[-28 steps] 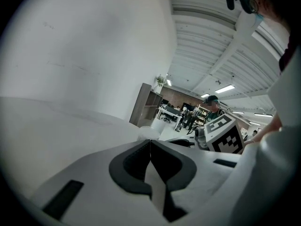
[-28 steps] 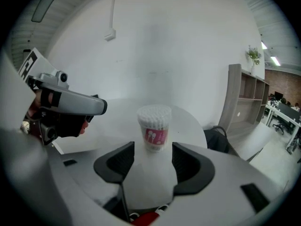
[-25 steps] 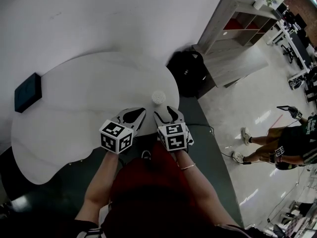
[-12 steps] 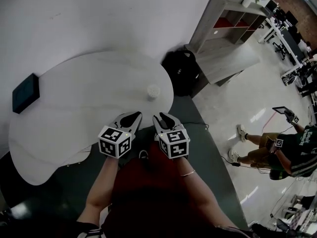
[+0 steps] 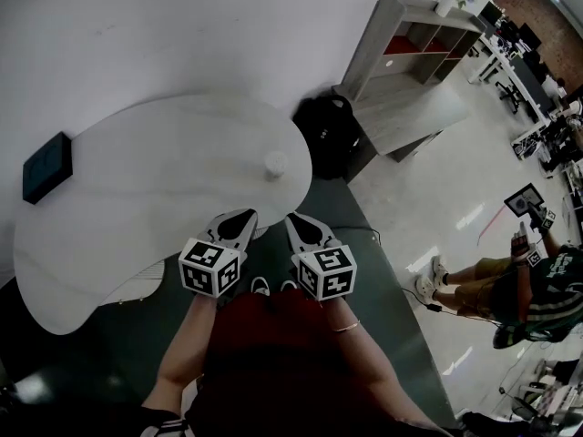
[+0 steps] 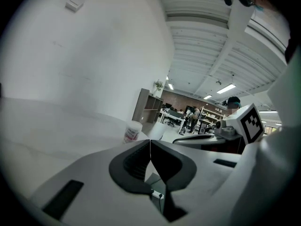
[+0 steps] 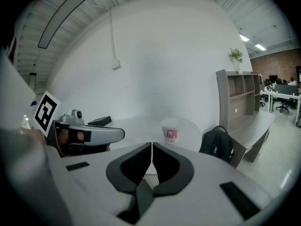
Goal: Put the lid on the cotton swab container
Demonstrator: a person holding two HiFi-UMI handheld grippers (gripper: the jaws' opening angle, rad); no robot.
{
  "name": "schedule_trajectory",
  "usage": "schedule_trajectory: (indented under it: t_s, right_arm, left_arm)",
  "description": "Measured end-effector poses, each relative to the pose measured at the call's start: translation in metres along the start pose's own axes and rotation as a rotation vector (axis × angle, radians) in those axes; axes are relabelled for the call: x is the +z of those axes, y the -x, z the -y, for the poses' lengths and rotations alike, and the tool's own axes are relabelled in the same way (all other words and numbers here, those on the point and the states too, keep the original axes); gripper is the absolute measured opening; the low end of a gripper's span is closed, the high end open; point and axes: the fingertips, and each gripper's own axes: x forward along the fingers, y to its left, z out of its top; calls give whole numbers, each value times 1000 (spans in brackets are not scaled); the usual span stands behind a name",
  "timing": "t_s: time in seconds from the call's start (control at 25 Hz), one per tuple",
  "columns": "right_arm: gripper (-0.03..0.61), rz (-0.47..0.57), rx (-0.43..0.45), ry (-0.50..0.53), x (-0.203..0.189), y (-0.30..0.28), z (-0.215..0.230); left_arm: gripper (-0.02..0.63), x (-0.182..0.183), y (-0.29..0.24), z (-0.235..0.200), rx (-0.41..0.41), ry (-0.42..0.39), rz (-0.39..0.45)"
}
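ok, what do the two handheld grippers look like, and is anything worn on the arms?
The left gripper and right gripper match: pale grey shells that taper to jaws lined in black. Each has a white cube at the back, printed with black square markers. The forearms are uncovered, with a thin bracelet on the right wrist.

My left hand-held gripper [image 5: 246, 217] and right hand-held gripper [image 5: 294, 219] are pale grey shells with ribbed black pads [image 6: 134, 163] inside and dark slots on the flanks. Each carries a white cube printed with black squares: the left cube [image 5: 211, 267] and the right cube [image 5: 326, 273]. I wear a dark red garment [image 5: 273, 349], a thin bracelet [image 5: 345, 327] at five o'clock from the right cube, and a dark sleeve [image 5: 160, 418] with pale stripes.
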Motion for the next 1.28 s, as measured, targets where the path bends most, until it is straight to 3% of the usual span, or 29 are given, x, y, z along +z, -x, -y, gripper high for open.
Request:
schedule_trajectory:
  t_s: [0.6,1.12,1.28]
  right_arm:
    - [15,113,-36,-29,7,70,24]
    - [14,166,23,29,12,120,10]
    - [14,188,42,4,11,131,8]
  left_arm:
    - [23,11,28,31,145,-86,84]
    - [25,11,69,67,251,-100,150]
    - [23,10,79,74,275,-98,168]
